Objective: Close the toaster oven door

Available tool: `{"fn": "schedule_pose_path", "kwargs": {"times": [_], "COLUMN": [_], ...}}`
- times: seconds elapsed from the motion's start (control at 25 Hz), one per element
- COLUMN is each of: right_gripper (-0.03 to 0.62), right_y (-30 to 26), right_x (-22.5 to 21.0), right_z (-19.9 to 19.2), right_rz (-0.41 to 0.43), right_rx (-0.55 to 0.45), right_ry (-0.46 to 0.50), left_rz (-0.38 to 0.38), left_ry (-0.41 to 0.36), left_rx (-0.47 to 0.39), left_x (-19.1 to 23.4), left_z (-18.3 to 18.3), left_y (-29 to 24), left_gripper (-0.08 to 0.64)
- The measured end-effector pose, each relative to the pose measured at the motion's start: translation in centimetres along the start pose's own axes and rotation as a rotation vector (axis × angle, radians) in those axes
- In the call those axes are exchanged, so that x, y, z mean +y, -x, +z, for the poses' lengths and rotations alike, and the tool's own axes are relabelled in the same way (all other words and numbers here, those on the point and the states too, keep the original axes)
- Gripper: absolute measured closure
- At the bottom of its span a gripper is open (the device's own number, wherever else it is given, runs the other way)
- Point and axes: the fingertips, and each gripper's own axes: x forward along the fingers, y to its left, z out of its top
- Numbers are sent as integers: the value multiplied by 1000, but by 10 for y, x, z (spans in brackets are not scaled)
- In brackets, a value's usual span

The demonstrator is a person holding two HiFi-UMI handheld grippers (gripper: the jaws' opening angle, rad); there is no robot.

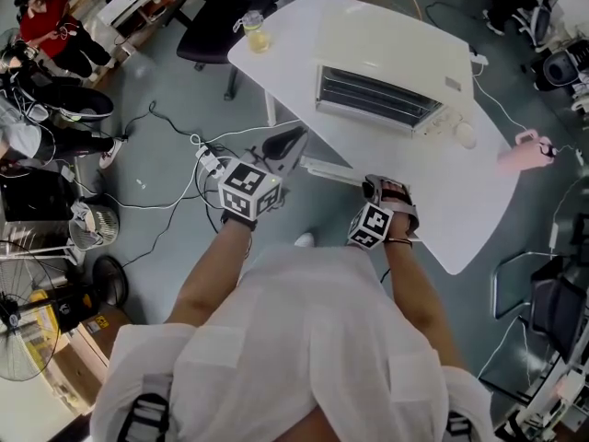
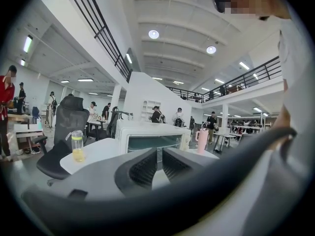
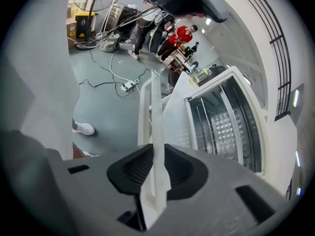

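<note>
A white toaster oven (image 1: pixel 396 67) stands on the white table (image 1: pixel 479 210) with its door (image 3: pixel 174 117) swung down and open, so the wire rack inside (image 3: pixel 221 127) shows. My right gripper (image 1: pixel 373 187) is at the door's front edge, and its jaws (image 3: pixel 156 168) are shut on the white handle bar (image 3: pixel 156 107). My left gripper (image 1: pixel 293 141) hovers off the table's left edge, apart from the door. Its jaws (image 2: pixel 159 159) are together with nothing between them and point toward the oven (image 2: pixel 147 136).
A bottle of yellow liquid (image 1: pixel 255 33) sits at the table's far left corner and a pink tumbler (image 1: pixel 520 152) at its right. A black office chair (image 1: pixel 216 21) stands behind the table. A power strip with cables (image 1: pixel 207 159) lies on the floor, and people stand at the left.
</note>
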Motion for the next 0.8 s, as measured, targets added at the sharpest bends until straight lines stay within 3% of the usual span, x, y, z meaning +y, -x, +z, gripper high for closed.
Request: {"fn": "schedule_pose_path", "kwargs": {"times": [0.8], "right_gripper": [565], "right_y": [40], "right_x": [-67], "right_z": [12], "right_rz": [-124], "right_rx": [-34], "right_ry": [-79], "left_rz": [-13], "left_ry": [5], "left_rx": [-44], "left_x": [-8], "left_z": [14], "left_y": [-8], "left_gripper": [532]}}
